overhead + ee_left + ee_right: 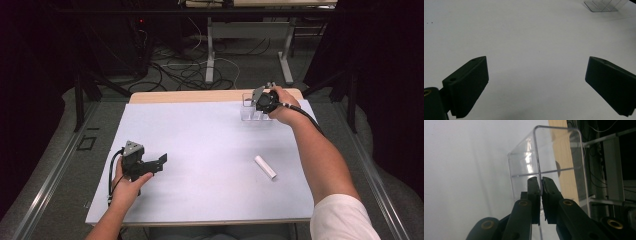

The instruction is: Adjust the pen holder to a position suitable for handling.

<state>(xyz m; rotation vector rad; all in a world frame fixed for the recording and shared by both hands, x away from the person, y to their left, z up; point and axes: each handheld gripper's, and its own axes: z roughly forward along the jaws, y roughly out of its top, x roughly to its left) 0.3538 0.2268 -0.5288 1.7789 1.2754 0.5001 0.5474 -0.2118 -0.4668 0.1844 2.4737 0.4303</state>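
Note:
A clear plastic container (248, 112) with thin walls stands at the far right of the white sheet (200, 140). My right gripper (260, 104) reaches over it from the right. In the right gripper view the jaws (541, 180) are shut on the upper edge of one clear wall of the container (524, 165). A white tube (265, 167) lies on its side on the sheet, right of the middle. My left gripper (159, 164) rests at the near left, its jaws (537, 58) open wide over bare sheet with nothing between them. The container (602, 5) shows far off in the left gripper view.
The sheet covers most of a wooden table; a strip of wood (190, 96) shows along the far edge. Beyond it are table legs (210, 50) and loose cables (185, 70) on the floor. Dark surroundings flank both sides.

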